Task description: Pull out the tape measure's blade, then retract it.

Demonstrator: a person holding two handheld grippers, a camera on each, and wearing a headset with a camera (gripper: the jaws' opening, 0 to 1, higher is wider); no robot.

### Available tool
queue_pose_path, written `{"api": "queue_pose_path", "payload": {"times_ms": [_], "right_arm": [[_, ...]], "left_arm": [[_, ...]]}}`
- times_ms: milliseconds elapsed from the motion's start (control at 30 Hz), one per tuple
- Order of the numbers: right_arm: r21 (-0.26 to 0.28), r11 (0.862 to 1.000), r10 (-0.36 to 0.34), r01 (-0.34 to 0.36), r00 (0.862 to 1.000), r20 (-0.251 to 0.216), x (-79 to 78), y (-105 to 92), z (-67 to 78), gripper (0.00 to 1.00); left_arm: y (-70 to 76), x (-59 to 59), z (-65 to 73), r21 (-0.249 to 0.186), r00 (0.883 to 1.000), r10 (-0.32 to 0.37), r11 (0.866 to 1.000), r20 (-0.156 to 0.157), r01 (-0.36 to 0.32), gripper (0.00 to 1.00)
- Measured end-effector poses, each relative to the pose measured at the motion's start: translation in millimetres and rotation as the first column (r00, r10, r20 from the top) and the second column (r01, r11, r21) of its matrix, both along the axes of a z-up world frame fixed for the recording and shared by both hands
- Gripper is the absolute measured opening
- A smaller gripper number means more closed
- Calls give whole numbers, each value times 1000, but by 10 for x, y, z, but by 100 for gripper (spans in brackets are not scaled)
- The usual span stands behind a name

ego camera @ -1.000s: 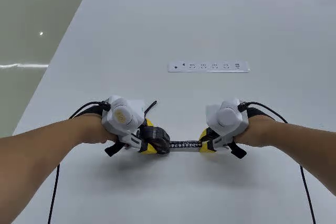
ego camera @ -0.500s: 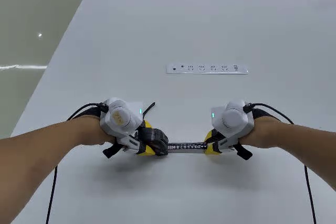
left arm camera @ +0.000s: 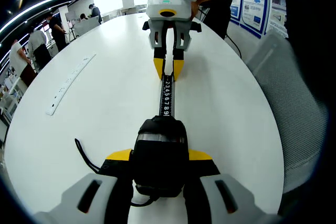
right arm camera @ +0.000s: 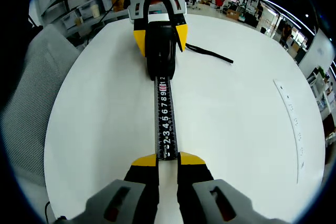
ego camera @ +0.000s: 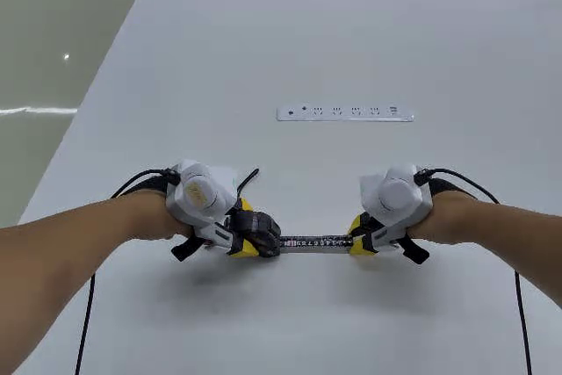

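A black tape measure case (ego camera: 258, 232) (left arm camera: 159, 153) (right arm camera: 159, 51) rests on the white table, and my left gripper (ego camera: 241, 241) (left arm camera: 160, 160) is shut on it, yellow pads on both sides. From the case a black blade (ego camera: 314, 241) (left arm camera: 166, 96) (right arm camera: 165, 123) with white numerals stretches flat over the table to the right. My right gripper (ego camera: 358, 244) (right arm camera: 168, 162) is shut on the blade's end. In the left gripper view the right gripper (left arm camera: 168, 67) faces me at the blade's far end. In the right gripper view the left gripper (right arm camera: 159, 36) stands behind the case.
A white power strip (ego camera: 345, 114) (left arm camera: 70, 83) (right arm camera: 292, 121) lies further back on the table (ego camera: 290, 50). A black wrist strap (right arm camera: 209, 53) (left arm camera: 87, 156) trails from the case. Cables (ego camera: 90, 305) run off both grippers towards the front edge. People stand beyond the table's far end.
My right gripper has moved to the right with the blade's end, and more of the blade now shows between the grippers. The left gripper and case stay in place.
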State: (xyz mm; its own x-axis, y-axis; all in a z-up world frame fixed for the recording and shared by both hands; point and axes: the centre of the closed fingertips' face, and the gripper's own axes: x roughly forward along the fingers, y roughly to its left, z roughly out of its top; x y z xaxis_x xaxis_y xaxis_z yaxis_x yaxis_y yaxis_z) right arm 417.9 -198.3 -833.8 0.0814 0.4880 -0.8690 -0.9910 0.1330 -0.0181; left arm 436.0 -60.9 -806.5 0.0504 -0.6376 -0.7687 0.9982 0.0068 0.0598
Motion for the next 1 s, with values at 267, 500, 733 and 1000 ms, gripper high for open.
{"api": "queue_pose_path", "payload": {"times_ms": [267,500,733,1000], "right_arm": [[-10,1000,-2,2,1000,3,4,-81,-2,11],[-18,1000,-5,5,1000,6,-5,-166,-3,11],[-20,1000,-5,5,1000,9,-11,-226,-3,11],[-29,1000,-13,13,1000,11,-12,-312,-3,11]], "left_arm": [[0,-3,3,4,1000,2,1000,0,-2,32],[-3,-3,1,3,1000,4,1000,0,-4,32],[-3,-3,1,4,1000,8,1000,-2,-8,32],[6,3,1,4,1000,12,1000,-4,-12,32]]}}
